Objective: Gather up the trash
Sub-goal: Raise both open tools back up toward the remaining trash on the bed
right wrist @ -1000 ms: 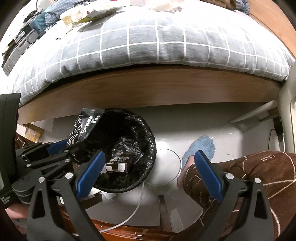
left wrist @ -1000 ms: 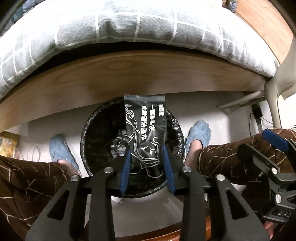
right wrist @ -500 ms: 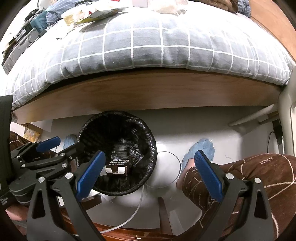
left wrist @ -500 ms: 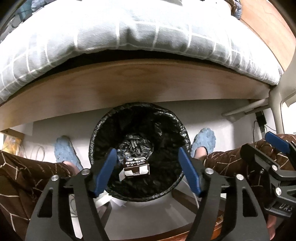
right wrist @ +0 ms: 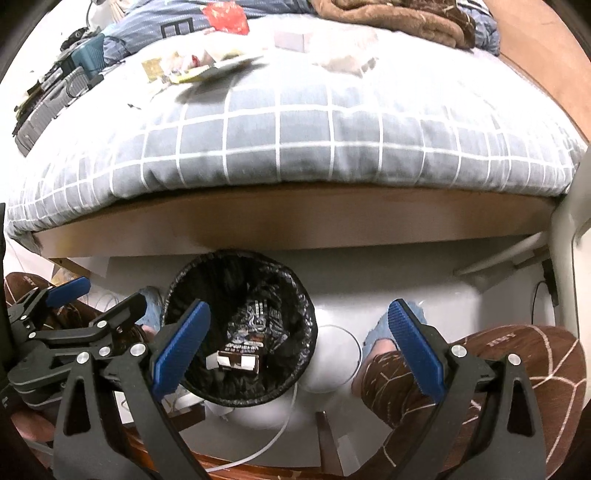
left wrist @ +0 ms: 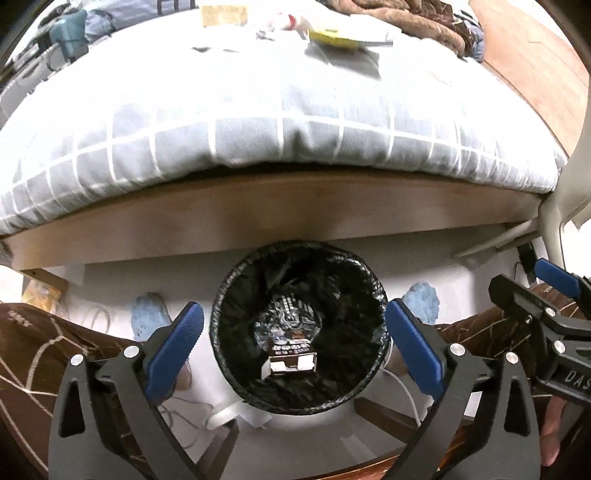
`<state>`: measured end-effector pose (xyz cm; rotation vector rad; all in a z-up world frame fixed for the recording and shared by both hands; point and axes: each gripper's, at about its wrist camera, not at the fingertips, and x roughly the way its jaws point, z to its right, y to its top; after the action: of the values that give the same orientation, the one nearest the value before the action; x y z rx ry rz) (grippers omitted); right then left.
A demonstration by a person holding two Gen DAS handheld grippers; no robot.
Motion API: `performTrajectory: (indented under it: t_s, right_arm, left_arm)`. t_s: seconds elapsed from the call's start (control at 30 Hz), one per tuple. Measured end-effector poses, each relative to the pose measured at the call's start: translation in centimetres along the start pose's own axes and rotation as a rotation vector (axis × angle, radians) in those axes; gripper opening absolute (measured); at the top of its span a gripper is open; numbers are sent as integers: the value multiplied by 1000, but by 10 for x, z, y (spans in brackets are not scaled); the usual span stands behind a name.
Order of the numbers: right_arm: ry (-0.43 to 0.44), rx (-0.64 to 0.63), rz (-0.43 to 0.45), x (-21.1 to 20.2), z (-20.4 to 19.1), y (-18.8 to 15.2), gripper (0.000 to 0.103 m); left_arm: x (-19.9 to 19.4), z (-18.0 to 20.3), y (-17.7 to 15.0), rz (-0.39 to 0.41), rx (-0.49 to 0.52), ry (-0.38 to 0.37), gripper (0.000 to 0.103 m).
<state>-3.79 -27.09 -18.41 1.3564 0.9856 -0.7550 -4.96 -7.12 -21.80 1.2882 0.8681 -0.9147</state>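
Jaws of the left gripper (left wrist: 293,341) are spreading apart, blue pads wide and nothing between them, as seen from the left wrist. Directly below them stands a round trash bin (left wrist: 221,317) lined with a black bag, on a white floor (left wrist: 461,291) just in front of a wooden bed frame (left wrist: 295,214). At the bottom of the bin lies a black snack wrapper (left wrist: 290,317) with silver print, and touching its near edge a small brown and white box (left wrist: 290,363). A grey checked mattress cover (left wrist: 258,144) bulges over the frame, and papers, blurred, lie on top of the bed. A person's knees in brown patterned trousers (left wrist: 40,343) sit either side of the bin, with blue slippers (left wrist: 421,301) on the feet. The right gripper (left wrist: 550,295) shows at the right edge.

From the right wrist, the right gripper (right wrist: 297,350) has its jaws wide apart and holds nothing. The trash bin (right wrist: 306,306) lies left of centre here, with the wrapper (right wrist: 258,314) and box (right wrist: 236,362) inside. The left gripper (right wrist: 96,299) hangs beside the bin's left rim, empty. On the bed lie scattered paper scraps (right wrist: 199,64), a red wrapper (right wrist: 225,16) and a brown blanket (right wrist: 399,16). A white cable (right wrist: 277,432) curls on the floor beside the bin.
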Motion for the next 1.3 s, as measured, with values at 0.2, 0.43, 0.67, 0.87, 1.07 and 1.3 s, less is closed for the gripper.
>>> performTrajectory:
  t_s: [0.2,0.43,0.67,0.87,1.07,1.3]
  right_arm:
    - [6,-7,56,-20,-4,11,93]
    - [13,-23,108,-37,-11,23,95]
    - [20,-38,152,-53,-18,36,95]
    - [17,-43,190,-67,-20,50,95]
    - [12,-55,228,-80,-18,65,95]
    - [-7,-55,254,-88,-14,86,95]
  left_arm:
    - [-24,-6,7,42,-10,14,97]
    - [-50,-15,18,91,-34,30,97]
    - [-69,-22,29,135,-51,29,97]
    - [-87,-25,41,175,-58,21,97]
    - [-98,-30,55,202,-77,21,97]
    - [-104,-40,76,219,-90,33,97]
